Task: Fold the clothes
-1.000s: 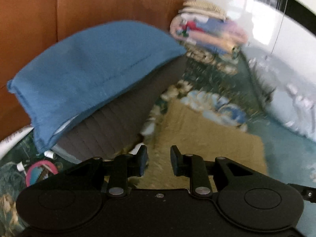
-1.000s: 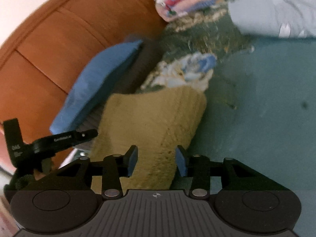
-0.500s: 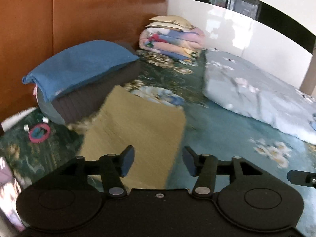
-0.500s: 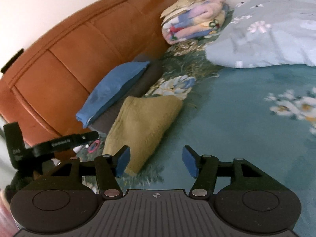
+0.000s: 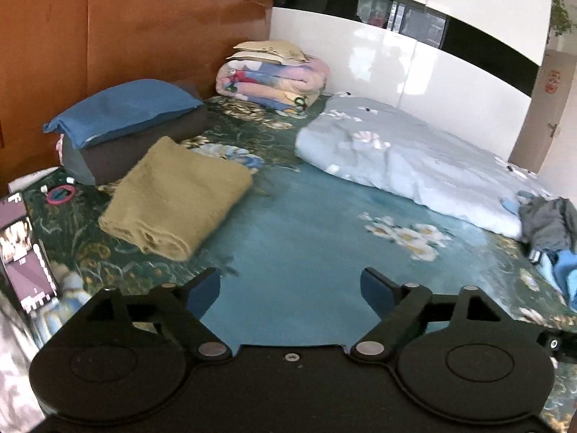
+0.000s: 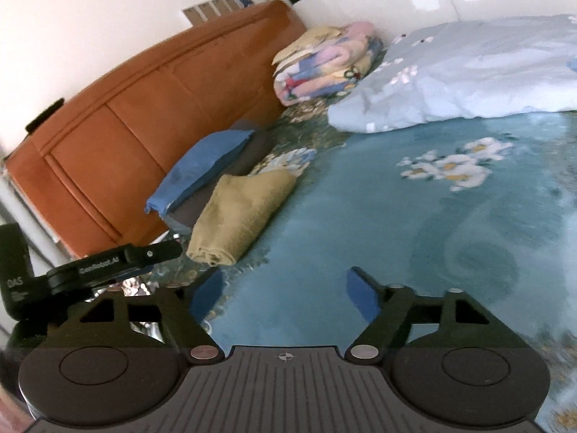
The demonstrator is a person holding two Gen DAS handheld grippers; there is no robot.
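A folded olive-yellow garment (image 5: 176,196) lies on the teal floral bedsheet (image 5: 306,238) beside the pillows; it also shows in the right wrist view (image 6: 239,213). My left gripper (image 5: 290,290) is open and empty, held above the sheet, well back from the garment. My right gripper (image 6: 285,292) is open and empty too, to the right of the garment and apart from it. A heap of grey and blue clothes (image 5: 551,231) lies at the right edge of the left wrist view.
A blue pillow (image 5: 122,112) on a dark pillow leans at the wooden headboard (image 5: 126,32). A folded patterned quilt stack (image 5: 270,81) and a pale blue duvet (image 5: 404,160) lie behind. A phone (image 5: 25,252) and a pink ring (image 5: 60,194) lie at left.
Both grippers have opened wide and pulled back and up from the folded olive garment, which now lies alone on the sheet. The view has widened to the whole bed.
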